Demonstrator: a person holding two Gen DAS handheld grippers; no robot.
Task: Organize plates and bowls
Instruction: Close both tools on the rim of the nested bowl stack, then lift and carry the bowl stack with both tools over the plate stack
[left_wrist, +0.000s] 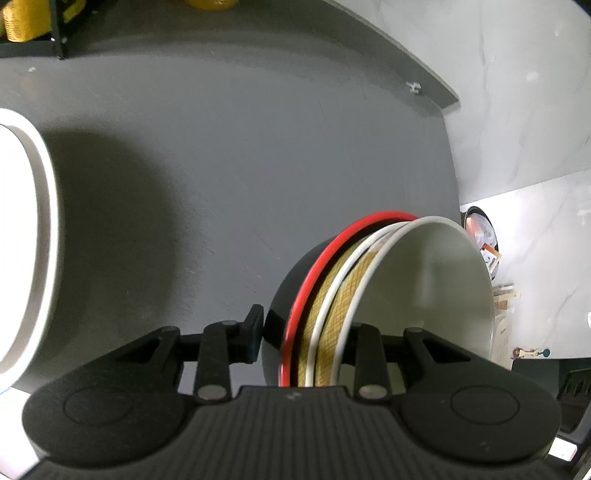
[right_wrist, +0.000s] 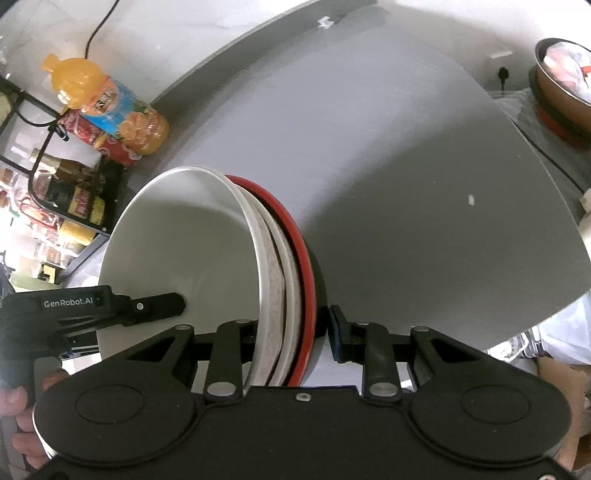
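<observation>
A nested stack of bowls (left_wrist: 424, 288) is held tilted on its side over the grey table (left_wrist: 240, 166). A black bowl with a red rim (left_wrist: 317, 266) is outermost, then a yellow patterned bowl, then a white bowl innermost. My left gripper (left_wrist: 306, 332) is shut on the stack's wall, one pad on the black outside and the other finger hidden inside. In the right wrist view the same stack (right_wrist: 177, 243) is clamped at the opposite rim by my right gripper (right_wrist: 293, 332). There, the left gripper's finger (right_wrist: 159, 302) reaches into the white bowl. A white plate (left_wrist: 26, 240) lies at the left.
An orange juice bottle (right_wrist: 110, 107) and a red pack (right_wrist: 114, 147) lie beside a wire rack of bottles (right_wrist: 62, 192) beyond the table's left edge. A pan (right_wrist: 565, 74) sits far right. A black shelf frame (left_wrist: 59, 29) stands at the table's far left corner.
</observation>
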